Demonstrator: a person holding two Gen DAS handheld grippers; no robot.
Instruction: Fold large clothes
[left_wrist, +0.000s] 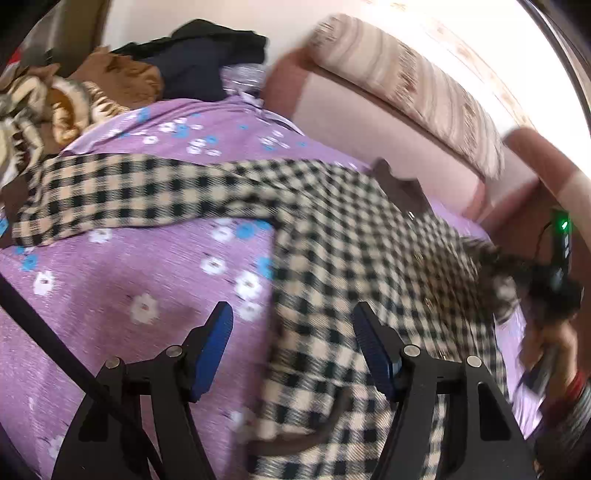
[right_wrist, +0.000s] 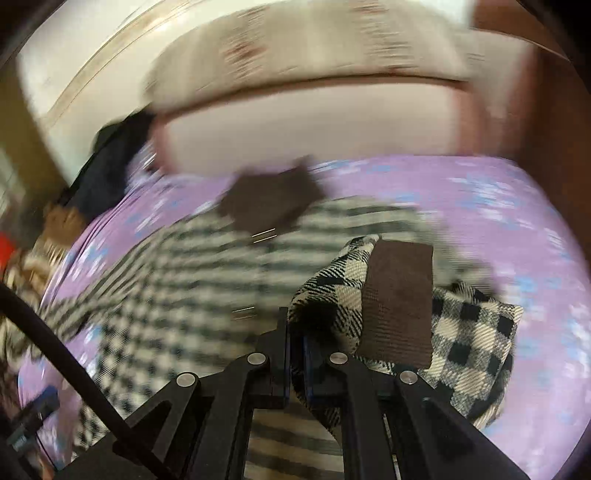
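Observation:
A large beige-and-black checked garment (left_wrist: 332, 236) with brown trim lies spread on the purple flowered bed sheet (left_wrist: 122, 280), one sleeve stretched to the left. My left gripper (left_wrist: 291, 325) is open and empty, its blue pads just above the garment's left edge. My right gripper (right_wrist: 295, 332) is shut on a bunched sleeve end of the checked garment (right_wrist: 458, 325) with its brown cuff (right_wrist: 399, 306), lifted above the sheet (right_wrist: 480, 184). In the left wrist view the right gripper (left_wrist: 517, 284) shows at the right edge, holding the cloth. The right wrist view is motion-blurred.
A pile of other clothes, brown, striped and dark (left_wrist: 155, 74), lies at the far left of the bed. A pink headboard (left_wrist: 369, 122) and a striped pillow (left_wrist: 406, 81) stand behind. The garment's brown collar (right_wrist: 273, 199) lies near the headboard.

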